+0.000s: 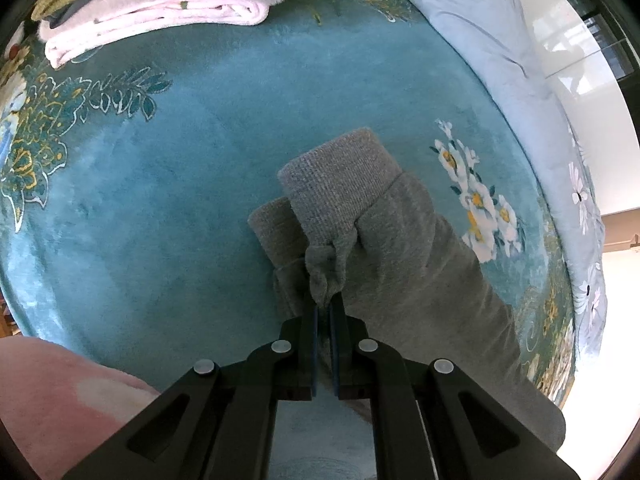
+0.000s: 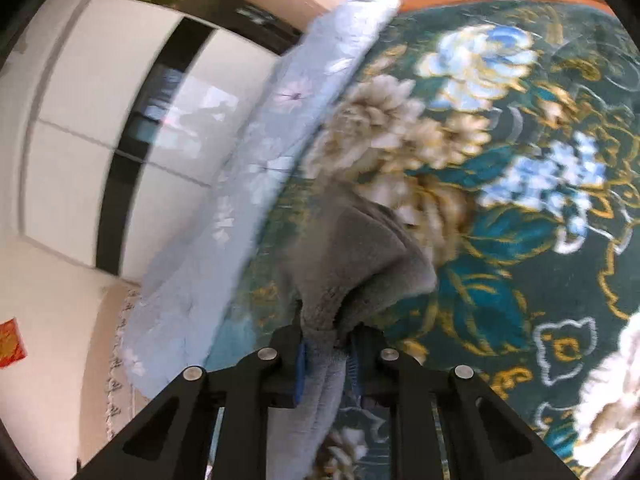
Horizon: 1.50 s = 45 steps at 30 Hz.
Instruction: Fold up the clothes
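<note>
Left gripper (image 1: 325, 307) pinching grey garment (image 1: 400, 248) just behind ribbed cuffs (image 1: 344, 184). Right gripper (image 2: 327, 336) clamped on bunched grey fabric (image 2: 352, 256). Garment on teal floral bedspread (image 1: 160, 184), its long axis running from the cuffs back past left gripper. Likely next: carry ends together.

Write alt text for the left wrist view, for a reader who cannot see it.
The left gripper is shut on a bunched fold of a grey garment, its two ribbed cuffs lying on a teal floral blanket. A folded pink towel lies beyond.
</note>
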Each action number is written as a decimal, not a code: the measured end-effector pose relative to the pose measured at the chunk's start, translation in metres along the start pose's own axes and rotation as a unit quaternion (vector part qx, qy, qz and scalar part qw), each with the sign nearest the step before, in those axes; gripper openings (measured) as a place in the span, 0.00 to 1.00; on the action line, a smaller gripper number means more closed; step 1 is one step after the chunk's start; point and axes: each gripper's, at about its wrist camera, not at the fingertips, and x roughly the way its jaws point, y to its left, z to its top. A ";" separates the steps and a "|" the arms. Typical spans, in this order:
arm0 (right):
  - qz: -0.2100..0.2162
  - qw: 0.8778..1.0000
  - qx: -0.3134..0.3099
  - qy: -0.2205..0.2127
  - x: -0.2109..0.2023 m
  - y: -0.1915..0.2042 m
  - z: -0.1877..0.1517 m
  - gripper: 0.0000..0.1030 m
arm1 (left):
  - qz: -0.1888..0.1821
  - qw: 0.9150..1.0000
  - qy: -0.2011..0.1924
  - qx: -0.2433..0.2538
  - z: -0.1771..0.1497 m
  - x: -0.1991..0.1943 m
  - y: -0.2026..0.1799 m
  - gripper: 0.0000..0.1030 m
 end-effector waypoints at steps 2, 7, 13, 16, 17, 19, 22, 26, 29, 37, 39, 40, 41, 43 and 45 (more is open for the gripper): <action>-0.070 0.997 0.029 0.031 0.020 -0.024 -0.007 0.18 | 0.008 1.000 0.010 0.001 0.000 0.002 0.000 0.05; -0.085 0.991 0.096 0.043 0.032 -0.056 -0.023 0.18 | -0.002 1.000 0.009 -0.003 0.001 0.001 0.002 0.05; -0.092 0.991 0.078 0.050 0.035 -0.050 -0.021 0.20 | -0.085 0.995 -0.044 -0.020 0.000 -0.019 0.009 0.33; -0.091 0.991 0.083 0.052 0.036 -0.052 -0.021 0.21 | -0.085 0.994 -0.055 -0.033 0.002 -0.024 0.014 0.45; -0.091 0.991 0.086 0.053 0.036 -0.053 -0.021 0.21 | -0.074 0.996 -0.048 -0.032 0.003 -0.022 0.014 0.48; -0.089 0.990 0.093 0.053 0.036 -0.056 -0.022 0.21 | -0.037 0.999 -0.027 -0.025 0.004 -0.014 0.010 0.54; -0.081 0.989 0.108 0.054 0.037 -0.061 -0.023 0.21 | -0.004 1.000 0.005 -0.025 0.008 0.001 0.009 0.61; -0.074 0.988 0.123 0.056 0.039 -0.064 -0.022 0.21 | 0.015 0.998 0.036 -0.054 0.011 0.024 0.017 0.61; -0.076 0.988 0.121 0.058 0.040 -0.063 -0.022 0.22 | 0.009 0.996 0.039 -0.074 0.011 0.036 0.020 0.61; -0.085 0.987 0.121 0.056 0.041 -0.062 -0.021 0.22 | -0.050 0.992 0.035 -0.109 0.009 0.044 0.026 0.36; -0.087 0.987 0.120 0.054 0.042 -0.060 -0.021 0.22 | -0.056 0.992 0.037 -0.110 0.009 0.044 0.026 0.26; -0.088 0.987 0.119 0.054 0.042 -0.059 -0.020 0.22 | -0.059 0.991 0.037 -0.111 0.009 0.044 0.026 0.19; -0.089 0.988 0.118 0.053 0.042 -0.058 -0.020 0.22 | -0.063 0.991 0.036 -0.112 0.009 0.043 0.026 0.14; -0.089 0.988 0.113 0.049 0.041 -0.052 -0.017 0.21 | -0.072 0.991 0.028 -0.112 0.010 0.039 0.025 0.10; -0.081 0.990 0.110 0.046 0.042 -0.042 -0.013 0.19 | -0.077 0.991 0.021 -0.111 0.012 0.034 0.022 0.09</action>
